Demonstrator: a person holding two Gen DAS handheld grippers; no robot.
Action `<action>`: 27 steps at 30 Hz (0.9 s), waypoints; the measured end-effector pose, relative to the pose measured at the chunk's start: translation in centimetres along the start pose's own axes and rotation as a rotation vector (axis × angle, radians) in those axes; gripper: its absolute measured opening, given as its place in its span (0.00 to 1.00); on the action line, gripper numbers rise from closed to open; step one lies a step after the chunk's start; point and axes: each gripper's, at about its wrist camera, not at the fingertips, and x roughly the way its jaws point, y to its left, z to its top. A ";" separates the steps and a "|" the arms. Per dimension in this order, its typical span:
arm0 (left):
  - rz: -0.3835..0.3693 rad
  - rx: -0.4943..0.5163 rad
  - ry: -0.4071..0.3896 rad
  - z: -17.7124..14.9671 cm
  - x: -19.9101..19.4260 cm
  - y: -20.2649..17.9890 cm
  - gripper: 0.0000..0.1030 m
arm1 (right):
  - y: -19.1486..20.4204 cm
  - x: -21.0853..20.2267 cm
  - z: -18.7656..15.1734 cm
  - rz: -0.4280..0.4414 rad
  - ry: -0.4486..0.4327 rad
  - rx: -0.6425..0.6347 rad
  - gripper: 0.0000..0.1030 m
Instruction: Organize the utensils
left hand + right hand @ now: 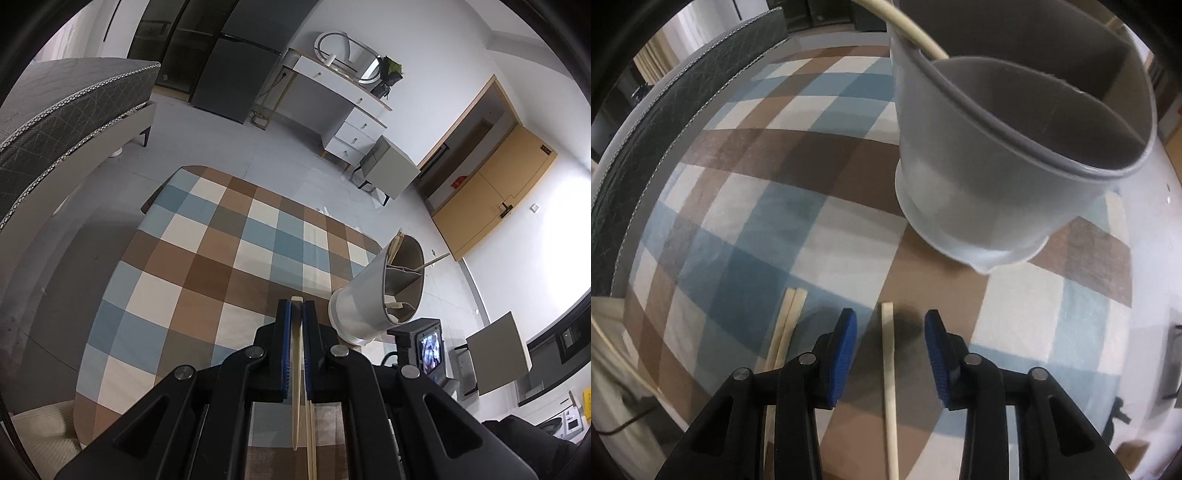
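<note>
Chopsticks going into the holder

Left gripper (297, 306) is clamped on a chopstick (295, 369); right gripper (890, 325) straddles another chopstick (889, 369) at lower centre, pads clear. The holder (997, 147), upper right, could tip if knocked.

A checked tablecloth (207, 258) covers the table; beyond stand a bed (55, 122), white dresser (343, 107) and wooden door (495, 192).

walls: white | floor: pale grey (229, 147) | bed (55, 122); white desk (332, 96); wooden door (495, 199)
</note>
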 end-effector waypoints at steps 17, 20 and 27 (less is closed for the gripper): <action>0.009 0.082 0.020 -0.6 -0.9 -4.1 0.01 | -2.1 -11.8 -5.9 0.100 -0.451 0.144 0.05; 0.001 0.104 0.028 -0.7 -1.3 -5.8 0.01 | -2.7 -15.1 -8.0 0.107 -0.542 0.160 0.05; -0.043 0.171 0.013 0.7 -2.2 -10.5 0.01 | -4.4 -21.1 -9.3 0.153 -0.737 0.248 0.05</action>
